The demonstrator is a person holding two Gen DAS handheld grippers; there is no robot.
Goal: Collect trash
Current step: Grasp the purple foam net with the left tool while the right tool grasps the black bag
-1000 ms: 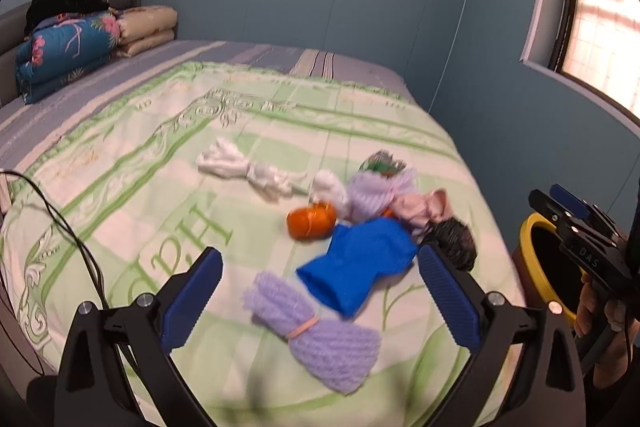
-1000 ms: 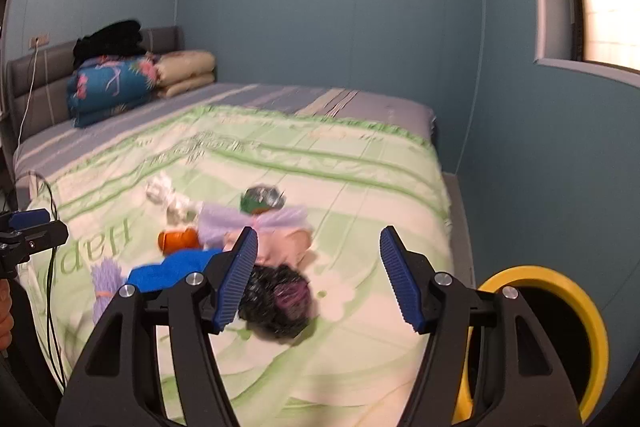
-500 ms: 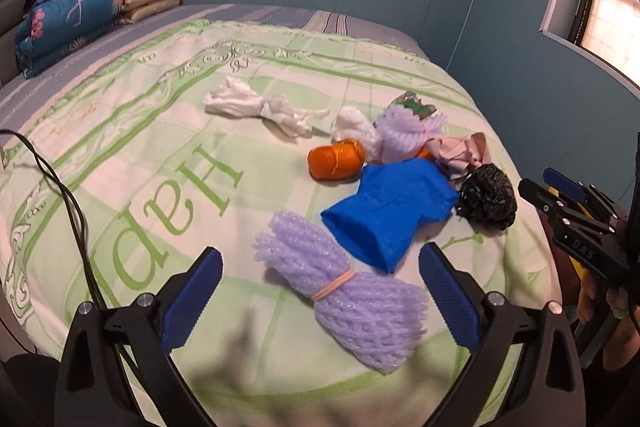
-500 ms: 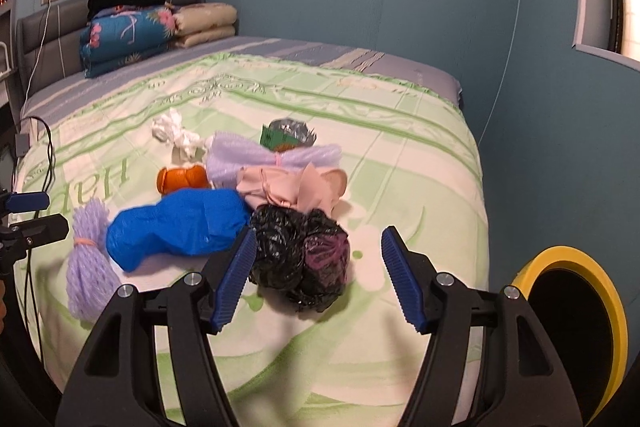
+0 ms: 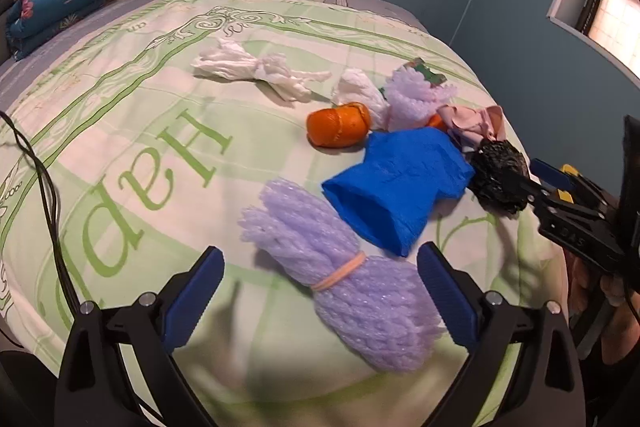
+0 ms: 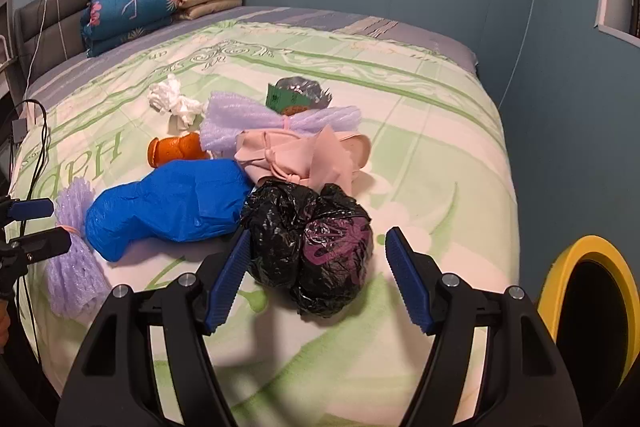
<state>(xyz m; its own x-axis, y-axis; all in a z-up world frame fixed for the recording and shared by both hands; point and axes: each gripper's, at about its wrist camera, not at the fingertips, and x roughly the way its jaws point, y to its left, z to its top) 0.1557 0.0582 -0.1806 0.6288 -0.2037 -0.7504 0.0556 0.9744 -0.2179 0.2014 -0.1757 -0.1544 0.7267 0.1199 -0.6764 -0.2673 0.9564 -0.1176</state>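
Bedspread [image 6: 420,155], green-patterned | my right gripper [image 6: 318,279] spread, jaws just widening, straddling black bag wad [image 6: 308,247] at 12 o'clock, untouched | my left gripper [image 5: 320,301] spread over purple foam net [image 5: 348,287] | both light, crushable (pinch mid-bulk) | bin [image 6: 592,291] at 3 o'clock

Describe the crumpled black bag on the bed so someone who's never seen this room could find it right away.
Start at the bed with the green and white quilt and find the line of trash across it. At the end nearest the yellow-rimmed bin lies the crumpled black plastic bag, just past the blue bag. It is the only black, glossy piece.
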